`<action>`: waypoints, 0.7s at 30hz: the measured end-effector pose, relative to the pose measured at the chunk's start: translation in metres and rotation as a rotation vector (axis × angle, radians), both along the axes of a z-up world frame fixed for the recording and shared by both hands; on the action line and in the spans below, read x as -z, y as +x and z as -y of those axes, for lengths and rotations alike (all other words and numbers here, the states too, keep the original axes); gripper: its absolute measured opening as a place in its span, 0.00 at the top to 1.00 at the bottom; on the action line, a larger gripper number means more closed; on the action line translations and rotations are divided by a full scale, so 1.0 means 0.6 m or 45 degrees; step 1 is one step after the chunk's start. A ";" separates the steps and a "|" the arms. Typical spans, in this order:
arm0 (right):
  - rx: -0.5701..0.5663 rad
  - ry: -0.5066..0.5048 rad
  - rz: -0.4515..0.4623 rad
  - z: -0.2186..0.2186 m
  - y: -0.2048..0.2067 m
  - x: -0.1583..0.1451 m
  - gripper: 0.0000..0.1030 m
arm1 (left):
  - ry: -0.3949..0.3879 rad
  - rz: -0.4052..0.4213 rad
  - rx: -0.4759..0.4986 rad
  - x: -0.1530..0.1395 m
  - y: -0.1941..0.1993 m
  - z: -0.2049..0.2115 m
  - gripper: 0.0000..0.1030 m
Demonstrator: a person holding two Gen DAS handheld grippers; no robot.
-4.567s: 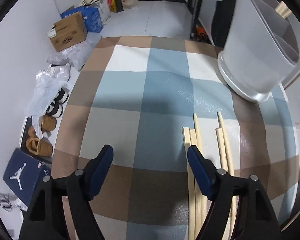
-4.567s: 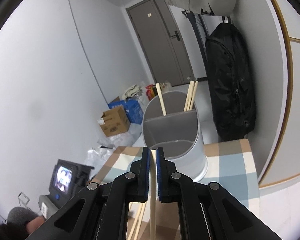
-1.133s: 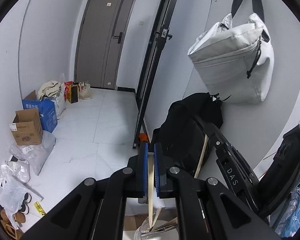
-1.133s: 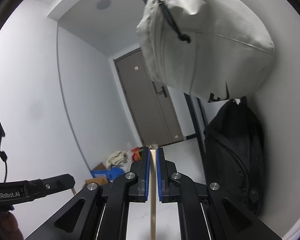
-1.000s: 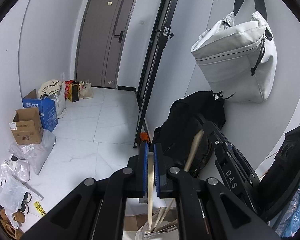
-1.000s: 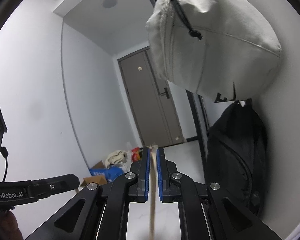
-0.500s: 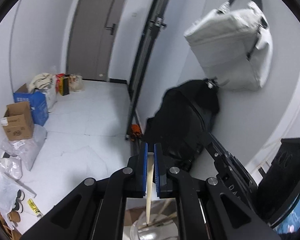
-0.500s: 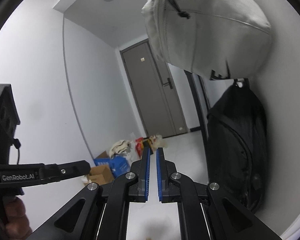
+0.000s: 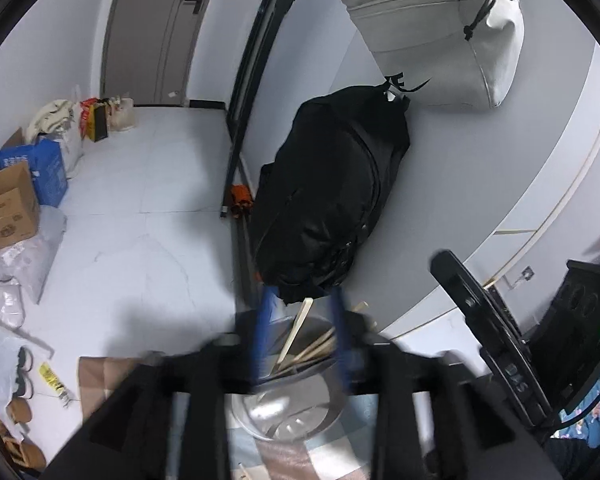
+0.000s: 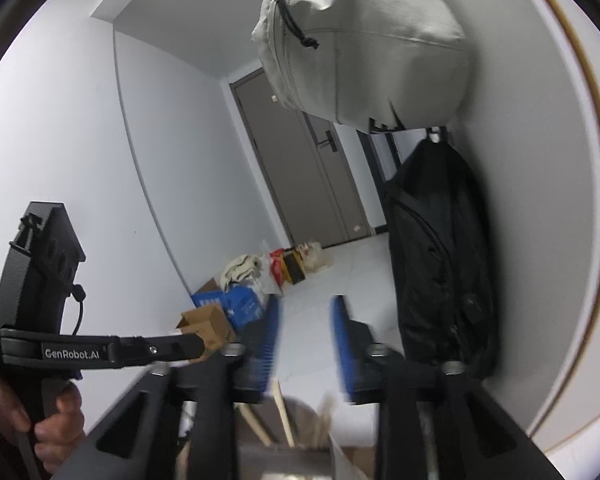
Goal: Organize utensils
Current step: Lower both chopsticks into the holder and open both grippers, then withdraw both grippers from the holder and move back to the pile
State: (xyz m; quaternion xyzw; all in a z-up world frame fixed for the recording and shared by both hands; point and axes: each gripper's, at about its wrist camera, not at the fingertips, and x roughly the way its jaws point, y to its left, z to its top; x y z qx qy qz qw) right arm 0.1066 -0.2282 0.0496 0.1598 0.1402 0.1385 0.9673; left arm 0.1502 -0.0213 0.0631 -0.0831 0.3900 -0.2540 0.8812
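Observation:
My left gripper [image 9: 300, 332] hangs over the grey utensil holder [image 9: 292, 412], its blue jaws blurred and opening. Several wooden chopsticks [image 9: 298, 340] lean loose inside the holder, seen between the jaws, and the pads do not press on them. My right gripper [image 10: 307, 344] is also opening, with nothing between its pads. Below it, chopsticks [image 10: 282, 412] stand in the holder [image 10: 284, 460]. In the left wrist view the right gripper [image 9: 480, 320] shows as a black arm at the right. The right wrist view has the left gripper [image 10: 100, 354] at the left, held by a hand [image 10: 40, 432].
The holder stands on a checked tablecloth [image 9: 292, 464]. A black backpack [image 9: 332, 184] and a grey bag [image 9: 440, 28] hang on the wall behind. Cardboard boxes [image 9: 8, 208], bags and shoes lie on the white floor to the left.
Both grippers were shut on a chopstick a second ago. Both now stand parted and the chopsticks rest in the holder. The left view has tipped down towards the holder.

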 end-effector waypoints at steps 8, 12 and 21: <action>-0.030 -0.027 -0.014 0.001 -0.065 -0.002 0.38 | 0.055 0.108 -0.089 -0.032 -0.069 -0.015 0.51; -0.050 -0.054 -0.014 -0.009 -0.093 -0.006 0.31 | 0.097 0.156 -0.151 -0.022 -0.102 -0.021 0.40; -0.113 -0.118 -0.050 -0.038 -0.155 0.005 0.18 | 0.111 0.118 -0.290 0.036 -0.152 -0.049 0.37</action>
